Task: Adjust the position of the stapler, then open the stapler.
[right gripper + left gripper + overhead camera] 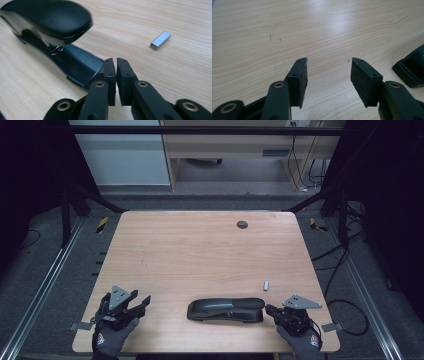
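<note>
Right now, black stapler lying flat on the wooden table near the front edge, long side running across, between the two hands. Left gripper resting at the front left corner, well apart from the stapler, jaws standing open with bare wood between the pads; just one corner of the stapler's base peeking in at the right edge of the left gripper view. Right gripper sitting just beside the stapler's right end, held by a gloved hand. Seen along the right gripper, jaws nearly together, only a thin slit between the pads, nothing pinched in it. Stapler's base plate lying just to the left of those tips, whether touching or not hard to say; rounded top arm raised above the base with the spring showing. Small silvery strip of staples lying on the wood beyond the right gripper, also visible from above, near the stapler's right end but apart from it
</note>
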Action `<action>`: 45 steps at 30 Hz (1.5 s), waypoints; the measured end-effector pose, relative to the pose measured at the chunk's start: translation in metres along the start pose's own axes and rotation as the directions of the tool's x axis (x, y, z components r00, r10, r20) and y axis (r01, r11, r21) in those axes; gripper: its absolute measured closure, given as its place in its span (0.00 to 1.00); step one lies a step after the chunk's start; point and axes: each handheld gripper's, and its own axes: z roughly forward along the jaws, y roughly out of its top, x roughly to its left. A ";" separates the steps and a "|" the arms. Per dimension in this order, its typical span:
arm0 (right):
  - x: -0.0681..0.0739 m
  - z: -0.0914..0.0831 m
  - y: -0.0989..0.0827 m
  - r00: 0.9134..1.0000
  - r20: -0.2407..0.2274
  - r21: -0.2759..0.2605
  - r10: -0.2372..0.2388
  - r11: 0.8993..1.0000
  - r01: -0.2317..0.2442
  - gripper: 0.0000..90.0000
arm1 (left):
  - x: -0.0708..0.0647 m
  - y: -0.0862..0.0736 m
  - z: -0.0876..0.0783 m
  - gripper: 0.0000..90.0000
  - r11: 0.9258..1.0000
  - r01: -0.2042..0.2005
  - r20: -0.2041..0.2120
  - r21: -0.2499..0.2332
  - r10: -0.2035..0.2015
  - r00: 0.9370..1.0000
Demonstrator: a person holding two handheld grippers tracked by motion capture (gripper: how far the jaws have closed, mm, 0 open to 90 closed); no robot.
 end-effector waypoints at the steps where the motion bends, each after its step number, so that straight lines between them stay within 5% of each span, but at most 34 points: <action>1: -0.001 0.000 0.000 1.000 0.006 -0.006 0.005 1.000 -0.005 0.93 | -0.001 0.001 0.000 0.51 1.000 -0.007 0.005 0.000 0.007 1.000; 17: -0.025 -0.006 -0.002 0.988 0.142 -0.082 0.068 0.995 -0.057 0.64 | -0.020 0.012 -0.003 0.40 0.996 -0.084 0.051 -0.001 0.084 0.995; 29: -0.029 -0.006 -0.003 0.982 0.181 -0.082 0.053 0.996 -0.039 0.61 | -0.035 0.023 -0.007 0.37 0.986 -0.166 0.081 -0.003 0.166 0.983; 43: -0.030 -0.005 -0.003 0.981 0.183 -0.075 0.057 0.996 -0.044 0.59 | -0.064 0.040 -0.013 0.35 0.960 -0.279 0.128 -0.020 0.279 0.952; 45: -0.030 -0.005 -0.003 0.981 0.183 -0.075 0.059 0.996 -0.046 0.59 | -0.067 0.043 -0.015 0.35 0.952 -0.303 0.124 -0.035 0.305 0.944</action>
